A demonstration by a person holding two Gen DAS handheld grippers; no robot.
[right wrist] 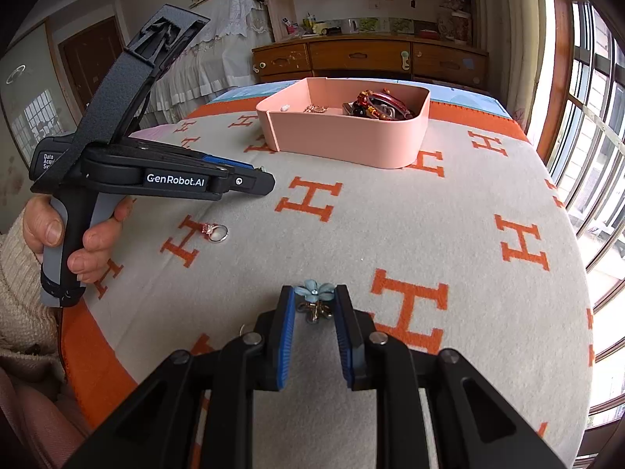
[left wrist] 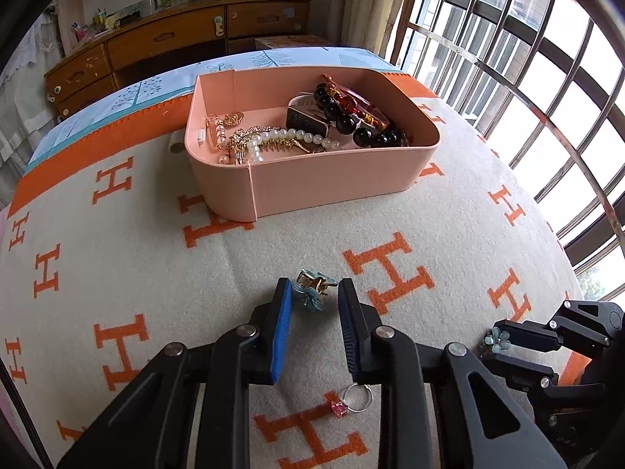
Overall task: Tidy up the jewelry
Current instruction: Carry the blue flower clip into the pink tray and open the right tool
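Observation:
My left gripper (left wrist: 314, 284) is shut on a blue flower hair clip (left wrist: 310, 293) with a gold clasp, low over the H-patterned blanket (left wrist: 117, 234). My right gripper (right wrist: 314, 292) is shut on a second blue flower clip (right wrist: 314, 288), whose metal clasp hangs between the pads; the left wrist view shows this gripper (left wrist: 493, 342) at the right edge. A silver ring (left wrist: 353, 396) with a pink stone lies on the blanket under the left gripper, and the same ring (right wrist: 216, 231) shows in the right wrist view. The pink box (left wrist: 312, 183) beyond holds pearls, black beads, brooches and a watch.
A hand (right wrist: 90, 242) holds the left gripper's handle (right wrist: 62, 242) at the blanket's left edge. The pink box (right wrist: 351, 140) stands at the far side of the blanket. A wooden dresser (left wrist: 164, 39) is behind it, and a barred window (left wrist: 527, 97) runs along the right.

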